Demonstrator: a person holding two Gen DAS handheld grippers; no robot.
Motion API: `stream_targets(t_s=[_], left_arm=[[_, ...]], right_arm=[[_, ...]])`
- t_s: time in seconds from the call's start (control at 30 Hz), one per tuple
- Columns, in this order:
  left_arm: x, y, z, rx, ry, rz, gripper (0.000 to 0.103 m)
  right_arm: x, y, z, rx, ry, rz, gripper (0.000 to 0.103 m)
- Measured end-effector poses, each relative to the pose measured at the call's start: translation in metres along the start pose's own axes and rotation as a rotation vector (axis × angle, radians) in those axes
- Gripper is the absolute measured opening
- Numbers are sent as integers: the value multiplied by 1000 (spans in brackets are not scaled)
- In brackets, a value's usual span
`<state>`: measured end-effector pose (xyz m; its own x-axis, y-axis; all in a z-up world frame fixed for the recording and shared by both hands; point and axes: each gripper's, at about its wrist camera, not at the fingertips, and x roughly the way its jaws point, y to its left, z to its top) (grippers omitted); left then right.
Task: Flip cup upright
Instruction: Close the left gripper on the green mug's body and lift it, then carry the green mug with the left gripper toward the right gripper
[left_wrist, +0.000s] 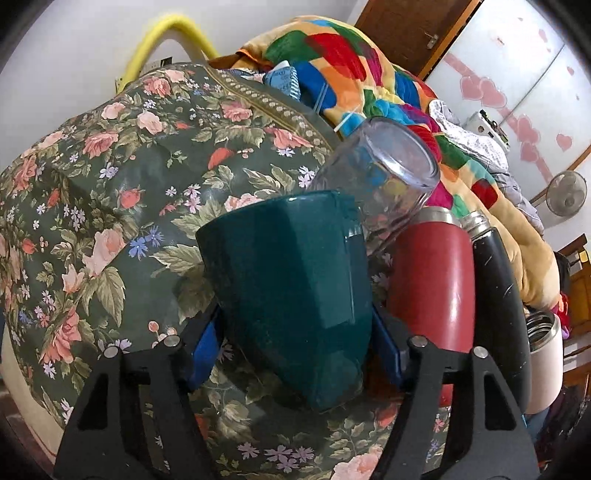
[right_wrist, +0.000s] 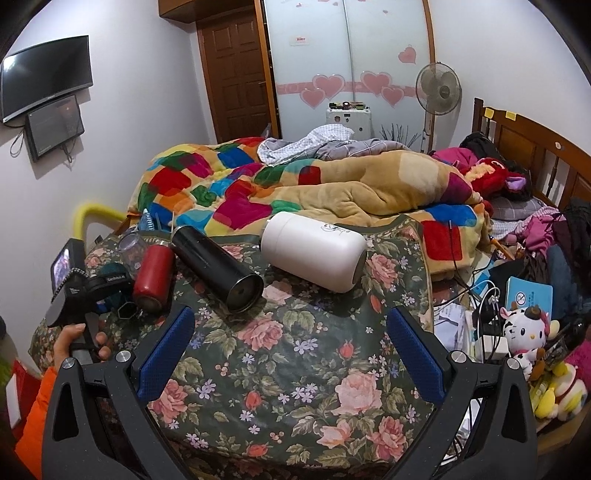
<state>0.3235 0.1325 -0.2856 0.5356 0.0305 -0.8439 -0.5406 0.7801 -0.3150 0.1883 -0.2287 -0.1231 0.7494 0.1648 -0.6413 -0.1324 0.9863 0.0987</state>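
Left gripper (left_wrist: 295, 332) clamped on green cup (left_wrist: 291, 288), tipped over on floral bedspread (left_wrist: 110, 184), left of red bottle (left_wrist: 432, 284); pads mostly hidden behind it. Right gripper (right_wrist: 291, 343) wide apart, nothing inside.

White walls (right_wrist: 147, 110) enclose the room. Ahead of the right fingers (right_wrist: 413, 354): brown door (right_wrist: 236, 74), frosted wardrobe (right_wrist: 347, 55) with pink hearts, pedestal fan (right_wrist: 438, 88). Left: two wall-mounted screens (right_wrist: 46, 77). Right: wooden headboard (right_wrist: 524, 147).

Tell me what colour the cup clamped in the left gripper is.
Dark teal green cup, clearest in the left wrist view, between the left gripper pads.
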Motion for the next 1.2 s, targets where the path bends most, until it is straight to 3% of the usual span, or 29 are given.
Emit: stream_targets(t_s=[0.27, 0.47, 0.9, 1.2], left_arm=[[-19, 5, -22, 127, -18, 80, 70], [-54, 8, -47, 239, -59, 73, 70], [-145, -51, -97, 424, -152, -128, 70], [-152, -102, -127, 533, -108, -230, 70]], right_arm=[[-11, 9, -2, -16, -19, 26, 103], [-19, 19, -9, -24, -24, 47, 103], [-47, 26, -16, -48, -67, 50, 103], [-55, 14, -22, -29, -80, 43, 103]])
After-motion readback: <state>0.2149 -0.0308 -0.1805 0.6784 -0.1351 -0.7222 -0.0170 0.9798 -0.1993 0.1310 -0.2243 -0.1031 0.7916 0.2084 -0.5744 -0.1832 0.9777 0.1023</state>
